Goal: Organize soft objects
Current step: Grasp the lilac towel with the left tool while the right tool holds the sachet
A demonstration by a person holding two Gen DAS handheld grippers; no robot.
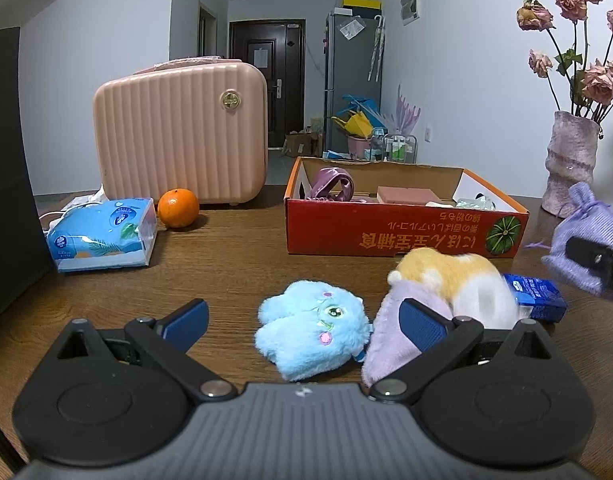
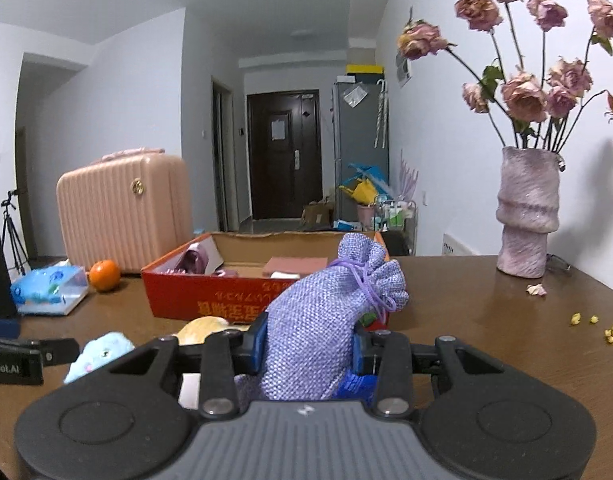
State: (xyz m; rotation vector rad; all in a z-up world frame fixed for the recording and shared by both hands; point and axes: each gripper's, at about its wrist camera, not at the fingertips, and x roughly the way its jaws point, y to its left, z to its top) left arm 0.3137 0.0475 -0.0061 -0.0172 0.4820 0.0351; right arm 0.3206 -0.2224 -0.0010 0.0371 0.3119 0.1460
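Right gripper (image 2: pixel 310 350) clamped on a lilac drawstring pouch (image 2: pixel 330 316), pads pressing its lower half, bottom hidden behind the gripper body. Held above the wooden table (image 2: pixel 486 320), just near of the red cardboard box (image 2: pixel 178 292). Left gripper (image 1: pixel 304 320) wide open, empty, hovering over a blue plush (image 1: pixel 312 334). Right of it, a lilac plush (image 1: pixel 390 320) partly covered by a blurred orange-and-white plush (image 1: pixel 446 276). Blue packet (image 1: pixel 536 294) half hidden behind.
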